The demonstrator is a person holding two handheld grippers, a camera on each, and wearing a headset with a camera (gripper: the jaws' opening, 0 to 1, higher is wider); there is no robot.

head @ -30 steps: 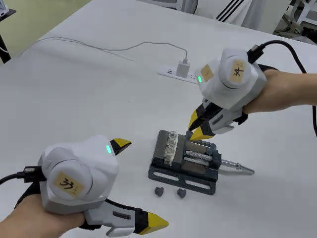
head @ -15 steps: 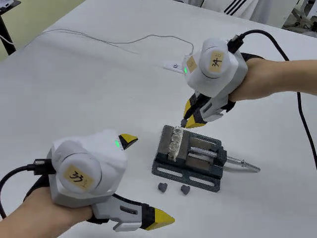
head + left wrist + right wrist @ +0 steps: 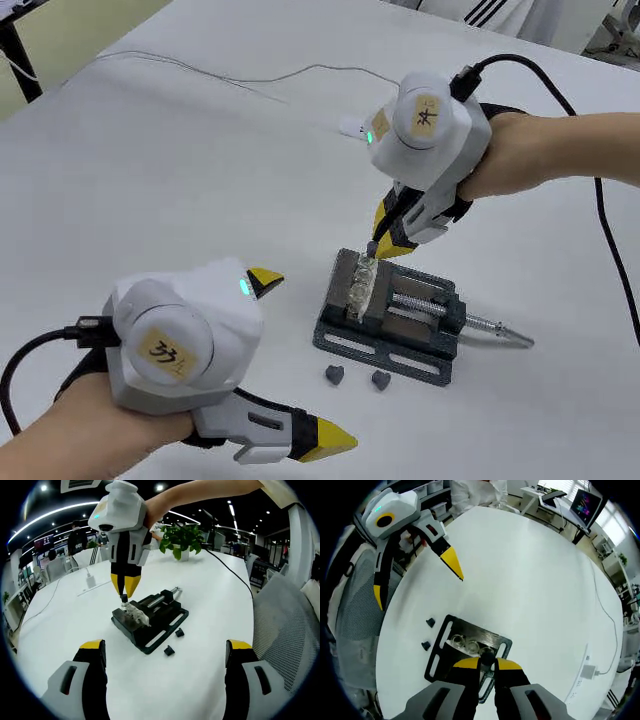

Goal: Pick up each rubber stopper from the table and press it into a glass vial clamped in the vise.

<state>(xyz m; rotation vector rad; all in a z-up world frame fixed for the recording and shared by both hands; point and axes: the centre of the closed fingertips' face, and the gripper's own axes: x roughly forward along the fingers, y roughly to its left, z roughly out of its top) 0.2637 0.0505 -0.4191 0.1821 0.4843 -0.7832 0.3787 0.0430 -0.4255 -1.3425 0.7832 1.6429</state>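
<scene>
Rubber stoppers (image 3: 335,375) like these look small, light and springy. I judge a pinch across the wider top is best, leaving the narrow end free to enter the glass.

Nearest me, the left gripper (image 3: 300,358) hovers with its jaws spread wide, holding nothing. Just past it, two loose ones lie on the table (image 3: 150,180), close in front of the vise (image 3: 400,335).

The vise clamps a row of glass vials (image 3: 362,283) upright. They are thin and breakable, so I would press straight down, never sideways.

Farthest out, the right gripper (image 3: 380,247) has its jaws pinched on a third stopper (image 3: 487,656), right at the mouth of the end vial. I cannot tell whether it has entered.
</scene>
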